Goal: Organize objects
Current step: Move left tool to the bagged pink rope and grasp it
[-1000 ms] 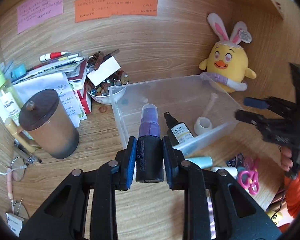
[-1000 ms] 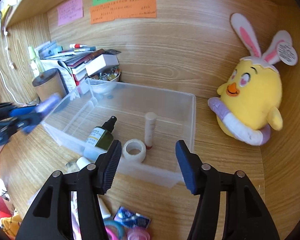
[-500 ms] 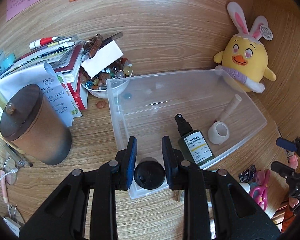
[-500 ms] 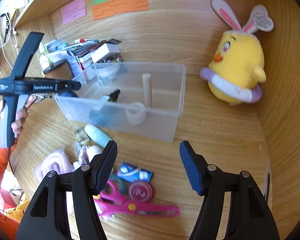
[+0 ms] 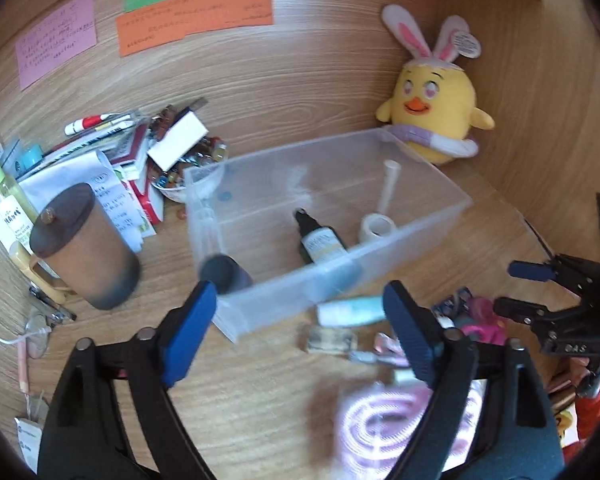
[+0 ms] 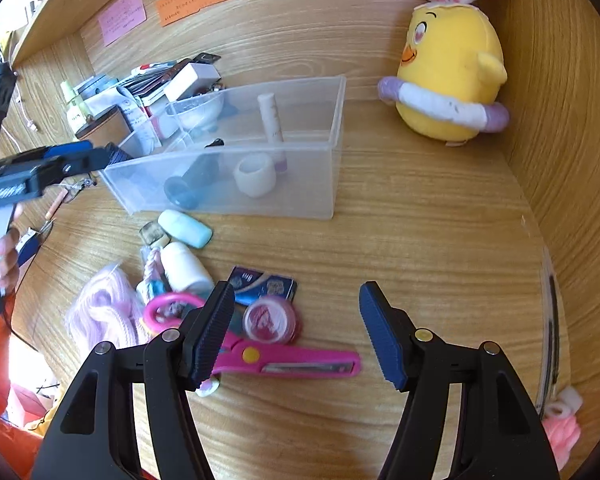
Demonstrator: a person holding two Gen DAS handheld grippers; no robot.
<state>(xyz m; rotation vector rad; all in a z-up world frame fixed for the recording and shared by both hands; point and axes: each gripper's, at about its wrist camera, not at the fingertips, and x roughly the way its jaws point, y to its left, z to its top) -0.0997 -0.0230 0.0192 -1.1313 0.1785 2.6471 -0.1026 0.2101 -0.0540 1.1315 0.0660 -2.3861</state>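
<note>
We open our left fingers (image 5: 300,320) wide and let go; the dark purple spray bottle (image 5: 226,274) drops inside the clear plastic box (image 5: 412,248), lower left. Our right fingers (image 6: 296,332) hang half open and empty over the pink scissors (image 6: 284,362).

A frosted, translucent plastic bin (image 6: 236,196) is seen on the matt wood-grain worktop (image 6: 420,240) — glossy pink plastic is shown on the scissors (image 6: 300,364), soft plush cloth on the chick toy (image 6: 448,80) — paper notes (image 5: 196,20) are stuck behind.
</note>
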